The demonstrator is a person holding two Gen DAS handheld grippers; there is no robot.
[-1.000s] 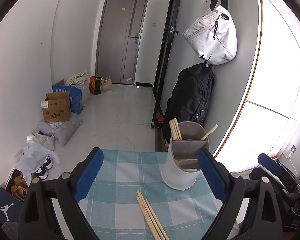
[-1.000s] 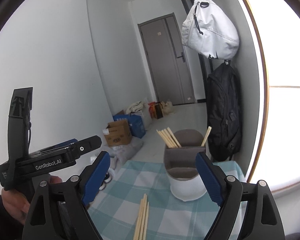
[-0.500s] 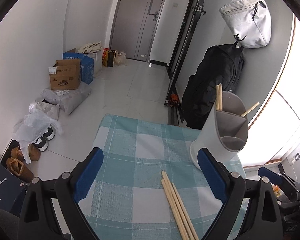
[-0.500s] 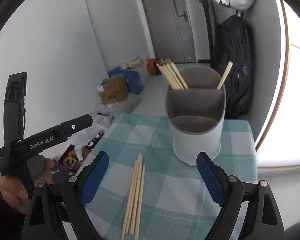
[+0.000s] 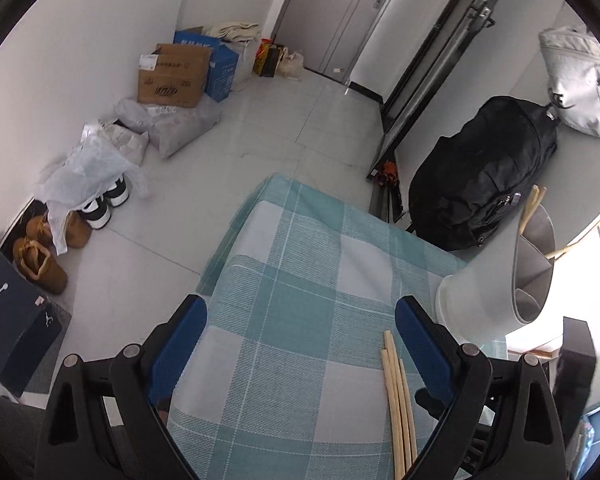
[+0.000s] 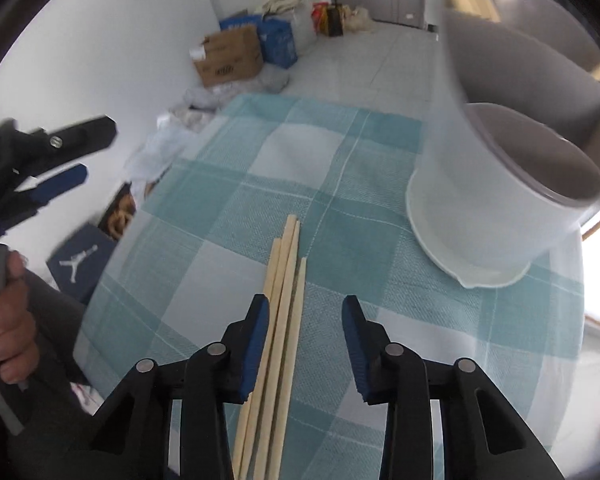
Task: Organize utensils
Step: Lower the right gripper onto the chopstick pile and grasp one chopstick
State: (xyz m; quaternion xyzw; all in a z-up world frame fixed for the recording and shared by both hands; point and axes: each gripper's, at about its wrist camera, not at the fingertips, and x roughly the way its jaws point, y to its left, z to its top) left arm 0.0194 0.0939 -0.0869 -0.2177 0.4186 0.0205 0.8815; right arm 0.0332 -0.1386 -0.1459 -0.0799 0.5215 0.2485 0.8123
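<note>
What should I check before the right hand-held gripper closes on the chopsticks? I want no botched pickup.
1. Chopsticks between the pads of the right hand-held gripper: ok, though they lie close to its left pad; jaws are closing.
2. Pads pressing on the chopsticks: not ok, gap on the right side.
3. How many sticks will be caught: cannot tell; four lie bunched together.
4. Holder upright on the cloth: ok.
5. Holder's front compartment free: ok, looks empty.
6. Left hand-held gripper out of the way: ok, open and holding nothing.
</note>
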